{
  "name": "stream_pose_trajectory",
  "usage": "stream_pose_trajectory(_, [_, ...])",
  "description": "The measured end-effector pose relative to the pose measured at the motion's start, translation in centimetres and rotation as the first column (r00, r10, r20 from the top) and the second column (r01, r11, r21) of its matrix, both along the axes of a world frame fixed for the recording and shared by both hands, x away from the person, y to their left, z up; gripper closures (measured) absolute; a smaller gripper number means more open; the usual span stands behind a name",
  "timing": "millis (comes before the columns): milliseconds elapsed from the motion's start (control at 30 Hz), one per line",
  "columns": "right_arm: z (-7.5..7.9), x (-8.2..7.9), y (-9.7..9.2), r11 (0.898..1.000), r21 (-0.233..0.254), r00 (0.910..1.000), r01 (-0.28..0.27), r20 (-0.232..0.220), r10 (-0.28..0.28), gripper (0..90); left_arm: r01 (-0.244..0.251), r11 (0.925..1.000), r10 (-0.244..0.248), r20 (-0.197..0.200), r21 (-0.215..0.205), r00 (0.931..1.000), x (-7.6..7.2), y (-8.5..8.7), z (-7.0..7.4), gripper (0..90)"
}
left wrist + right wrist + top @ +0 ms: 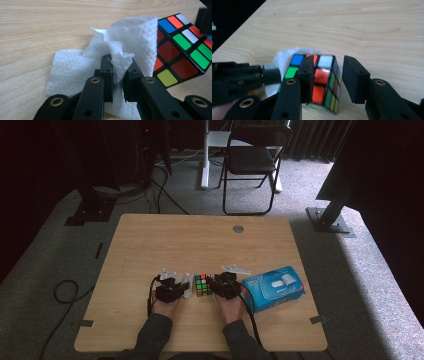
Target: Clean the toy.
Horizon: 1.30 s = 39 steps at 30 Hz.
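Note:
A scrambled Rubik's cube (202,285) stands on the wooden table (200,240) near the front edge, between my two grippers. My left gripper (182,287) is at its left, shut on a crumpled white wipe (75,72) that bulges up between the jaws and rests against the cube (182,50). My right gripper (329,65) straddles the cube (322,80) from the right side. Its left jaw lies over the cube's face, while the right jaw stands apart with a gap. The wipe (284,53) shows behind the cube.
A blue pack of wet wipes (274,287) lies just right of my right hand. A cable hole (238,228) sits near the table's far edge. A folding chair (252,160) and stand legs are on the floor beyond.

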State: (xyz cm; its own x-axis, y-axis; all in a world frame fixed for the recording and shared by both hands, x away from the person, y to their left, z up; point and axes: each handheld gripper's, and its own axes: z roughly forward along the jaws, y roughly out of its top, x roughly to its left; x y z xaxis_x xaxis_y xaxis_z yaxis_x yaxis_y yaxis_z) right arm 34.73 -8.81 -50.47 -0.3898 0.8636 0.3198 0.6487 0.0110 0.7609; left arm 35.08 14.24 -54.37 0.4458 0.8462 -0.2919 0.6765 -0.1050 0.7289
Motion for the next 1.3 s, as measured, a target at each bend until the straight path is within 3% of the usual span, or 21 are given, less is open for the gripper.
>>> stream_pose_trajectory(567, [-0.2,-0.4,0.1,1.0,0.017,0.9988,-0.025,-0.042,0.026,66.8,-0.015,0.9999,0.015,0.013,-0.005,0.9998,-0.1,0.2,0.0,80.8])
stream_pose_trajectory(700, [-0.1,0.1,0.4,1.0,0.012,0.9989,-0.023,-0.04,0.023,68.3,-0.043,0.999,0.043,0.017,-0.015,0.9989,-0.1,0.7,0.1,80.8])
stream_pose_trajectory(967, [-0.1,1.2,1.0,0.999,0.015,0.9981,-0.039,-0.047,0.039,70.3,-0.052,0.9985,0.053,0.02,-0.015,0.9984,-0.2,0.9,0.1,80.8])
stream_pose_trajectory(1300, [-0.6,2.0,-0.4,0.987,0.16,0.9906,-0.016,-0.131,0.037,69.5,-0.042,0.9991,0.042,0.014,-0.002,0.999,-0.3,0.8,0.1,80.4])
